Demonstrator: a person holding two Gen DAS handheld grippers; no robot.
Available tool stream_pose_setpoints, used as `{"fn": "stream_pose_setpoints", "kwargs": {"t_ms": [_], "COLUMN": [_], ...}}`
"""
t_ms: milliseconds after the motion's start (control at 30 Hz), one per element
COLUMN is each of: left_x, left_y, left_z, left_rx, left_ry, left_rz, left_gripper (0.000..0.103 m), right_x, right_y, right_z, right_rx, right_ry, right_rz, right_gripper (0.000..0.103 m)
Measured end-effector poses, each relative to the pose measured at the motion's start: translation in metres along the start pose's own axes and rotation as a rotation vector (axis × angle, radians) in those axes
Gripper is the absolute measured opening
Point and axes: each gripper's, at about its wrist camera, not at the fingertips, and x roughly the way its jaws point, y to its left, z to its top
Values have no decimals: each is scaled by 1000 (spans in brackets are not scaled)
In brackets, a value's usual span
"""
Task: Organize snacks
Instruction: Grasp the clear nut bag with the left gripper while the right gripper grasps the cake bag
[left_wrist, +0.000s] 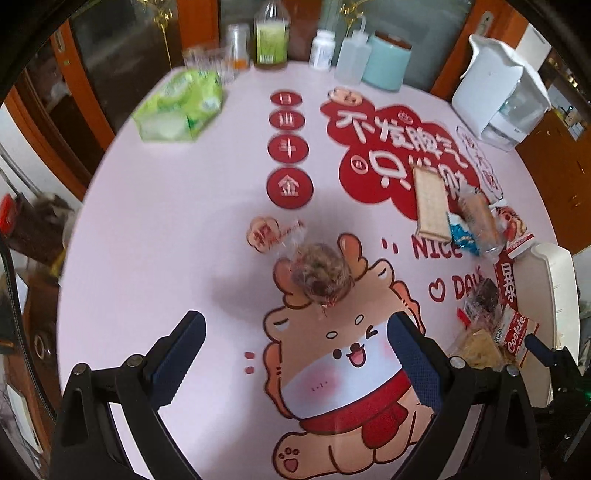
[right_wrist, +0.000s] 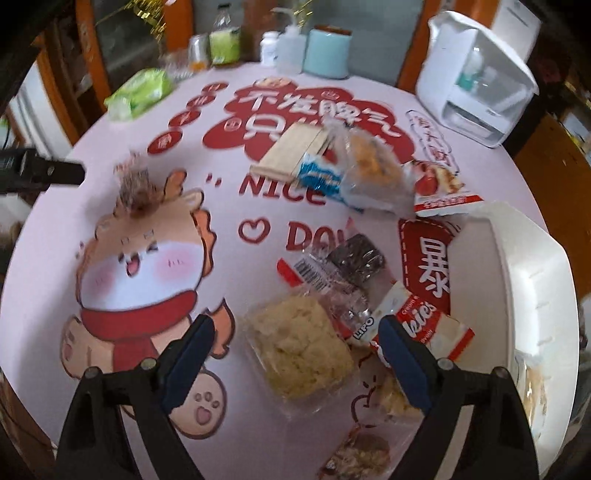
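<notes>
My left gripper (left_wrist: 297, 325) is open and pointing steeply down at the pink table mat (left_wrist: 166, 221). A round brown snack in a clear wrapper (left_wrist: 321, 275) lies just ahead of its fingertips, untouched. My right gripper (right_wrist: 297, 325) is open over a yellow crumbly cake in a clear wrapper (right_wrist: 299, 347), which lies between its fingers; the pads do not press it. Its right finger (right_wrist: 399, 350) overlaps a red-and-white Cookies packet (right_wrist: 428, 325). A dark brownie pack (right_wrist: 354, 258), a wafer (right_wrist: 291, 151), a blue packet (right_wrist: 319, 177) and a wrapped cake (right_wrist: 373, 170) lie farther off.
A white basket (right_wrist: 535, 295) stands at the table's right edge. At the back are a green tissue pack (left_wrist: 181, 107), bottles (left_wrist: 271, 33), a teal canister (left_wrist: 388, 62) and a white jug (left_wrist: 498, 85). More wrapped snacks (right_wrist: 362, 454) lie under my right gripper.
</notes>
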Motion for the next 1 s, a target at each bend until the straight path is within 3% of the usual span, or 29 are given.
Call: {"fn": "stream_pose_setpoints", "kwargs": {"t_ms": [167,300,400,533,600,667,833,1000], "left_x": [31,58,74,89,96,103,105,104], "left_y": [-6,-7,-8,-16,-21,-23,-26,-26], "left_z": [7,17,23,29,30,30,34,35], "left_rx": [-57,-130,-178,-209,-224,-241,-257,-260], "left_ry": [60,98,117,129,142,164,138,117], "left_rz": [-37,-51,-68,-32,-29,-22,7,-3], "left_gripper": [98,98,98,97,90,76,52,49], "right_x": [14,26,31,32,32,33,32,31], "right_y": [4,7,5,1,0,1,3,-1], "right_z": [-5,-8,-9,-9,-9,-9,-11,-10], "right_rx": [-89,-122,-133,-133,-140,-149,-172,-155], "right_ry": [39,78,80,79,79,76,58,51], "right_rz": [33,59,47,67,71,69,59,69], "right_gripper": [89,69,64,60,59,59,55,53]}}
